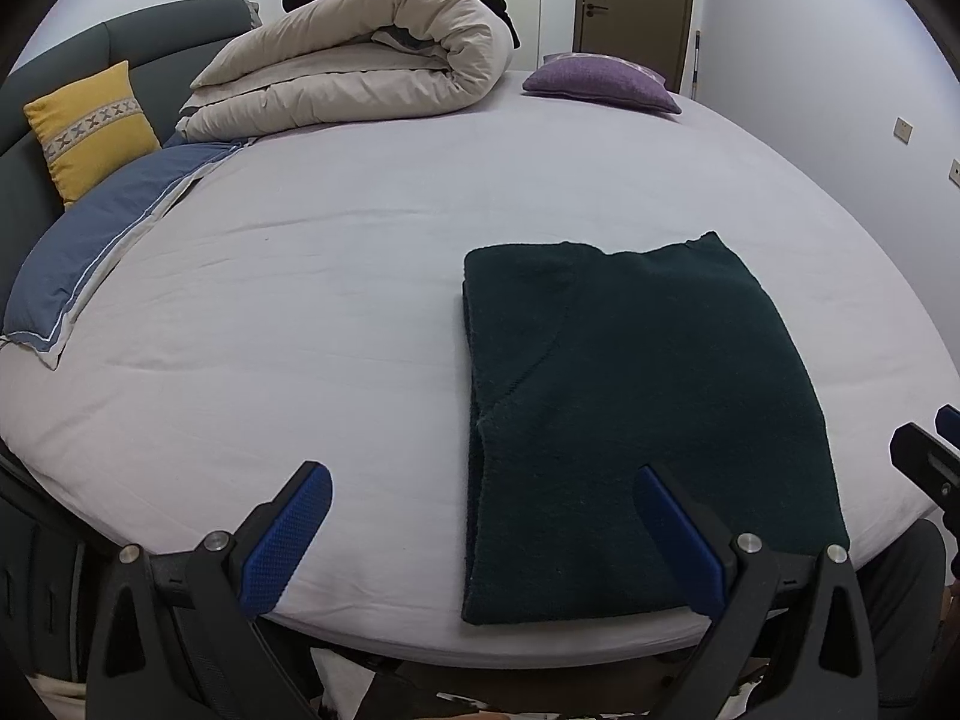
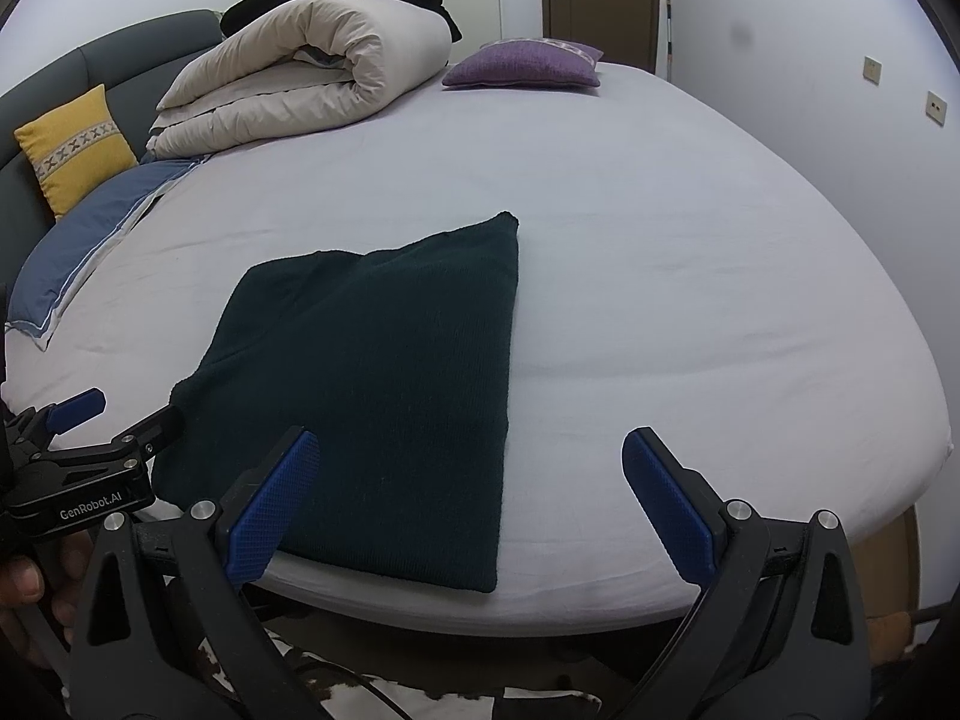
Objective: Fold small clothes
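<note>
A dark green knitted garment [image 1: 630, 420] lies folded into a flat rectangle on the pale bed sheet [image 1: 312, 312], near the front edge. It also shows in the right wrist view [image 2: 384, 396]. My left gripper [image 1: 483, 474] is open and empty, above the bed's front edge at the garment's left side. My right gripper [image 2: 471, 444] is open and empty, above the garment's near right corner. The left gripper also shows at the left of the right wrist view [image 2: 117, 408], open. A part of the right gripper shows at the right edge of the left wrist view.
A rolled beige duvet [image 1: 360, 66] lies at the back of the bed. A purple cushion [image 1: 600, 84] lies at the back right. A blue pillow [image 1: 90, 258] and a yellow cushion [image 1: 90, 126] are at the left by the grey headboard [image 1: 168, 42]. A wall stands at the right.
</note>
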`<state>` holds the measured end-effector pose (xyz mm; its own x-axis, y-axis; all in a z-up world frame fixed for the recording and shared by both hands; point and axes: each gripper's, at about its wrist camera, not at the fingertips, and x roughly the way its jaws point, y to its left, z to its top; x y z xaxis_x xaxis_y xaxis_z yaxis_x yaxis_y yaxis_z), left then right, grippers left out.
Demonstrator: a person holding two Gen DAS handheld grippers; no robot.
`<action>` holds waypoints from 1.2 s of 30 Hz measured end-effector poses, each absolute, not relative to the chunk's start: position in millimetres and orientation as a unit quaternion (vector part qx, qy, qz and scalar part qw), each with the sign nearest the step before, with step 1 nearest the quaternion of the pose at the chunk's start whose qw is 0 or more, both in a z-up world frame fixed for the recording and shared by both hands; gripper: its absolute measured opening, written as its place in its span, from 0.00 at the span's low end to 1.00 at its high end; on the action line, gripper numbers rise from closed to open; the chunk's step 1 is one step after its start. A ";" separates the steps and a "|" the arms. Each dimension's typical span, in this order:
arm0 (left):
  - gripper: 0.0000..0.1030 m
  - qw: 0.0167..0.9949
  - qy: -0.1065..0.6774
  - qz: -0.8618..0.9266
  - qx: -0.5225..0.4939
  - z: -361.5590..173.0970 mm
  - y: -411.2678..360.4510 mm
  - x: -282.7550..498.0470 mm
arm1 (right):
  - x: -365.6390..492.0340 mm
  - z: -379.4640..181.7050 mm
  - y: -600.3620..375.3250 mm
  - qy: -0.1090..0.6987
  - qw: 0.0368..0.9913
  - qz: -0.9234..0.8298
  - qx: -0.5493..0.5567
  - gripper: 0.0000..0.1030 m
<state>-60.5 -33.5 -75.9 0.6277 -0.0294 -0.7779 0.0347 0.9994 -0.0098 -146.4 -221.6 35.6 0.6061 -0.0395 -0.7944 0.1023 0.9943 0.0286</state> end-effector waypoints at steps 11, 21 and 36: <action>1.00 0.902 0.431 -0.018 0.003 -76.0 -34.0 -60.4 | -145.3 34.1 -222.0 0.442 0.895 -0.040 0.037 1.00; 1.00 0.902 0.431 -0.018 0.002 -76.2 -34.2 -60.5 | -145.7 33.0 -219.2 0.442 0.895 -0.040 0.040 1.00; 1.00 0.902 0.431 -0.017 0.001 -75.7 -35.0 -60.9 | -146.8 33.5 -215.7 0.442 0.895 -0.041 0.043 1.00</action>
